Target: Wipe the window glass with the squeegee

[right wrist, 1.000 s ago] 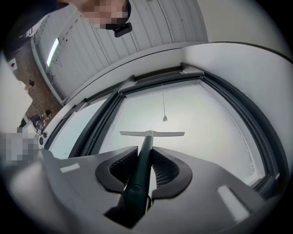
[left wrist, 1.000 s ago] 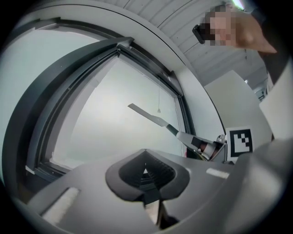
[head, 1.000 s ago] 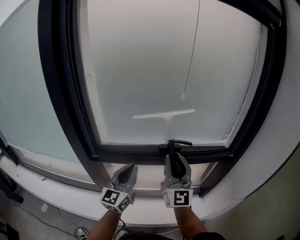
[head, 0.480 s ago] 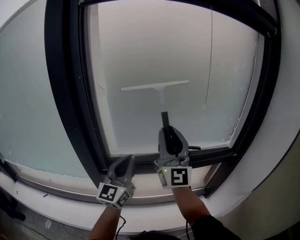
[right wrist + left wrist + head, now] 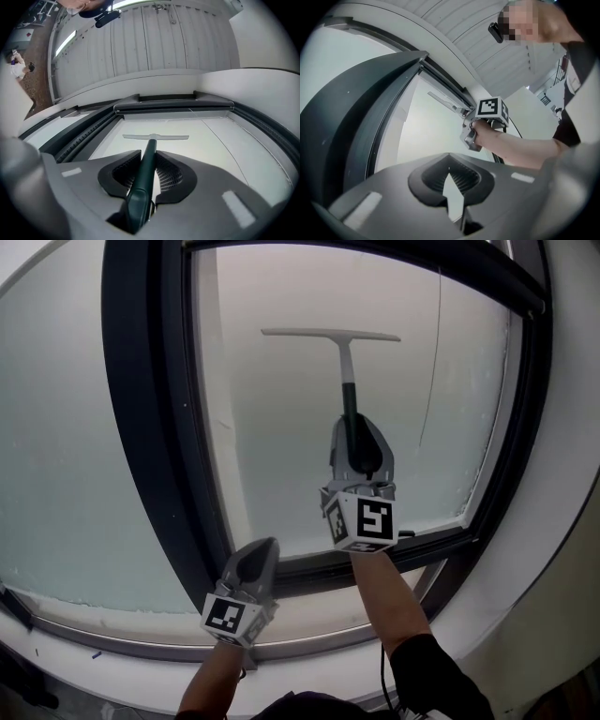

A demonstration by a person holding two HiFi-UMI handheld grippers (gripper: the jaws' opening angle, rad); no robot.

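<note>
Pale frosted window glass (image 5: 281, 446) looks matt in its smooth dark grey frame (image 5: 136, 427), probably painted metal. The white-bladed squeegee (image 5: 347, 371) has a glossy green plastic handle.

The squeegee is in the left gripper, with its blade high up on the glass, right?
No. The right gripper holds the squeegee, as the right gripper view shows; the left gripper holds nothing. The blade is high up on the glass.
</note>
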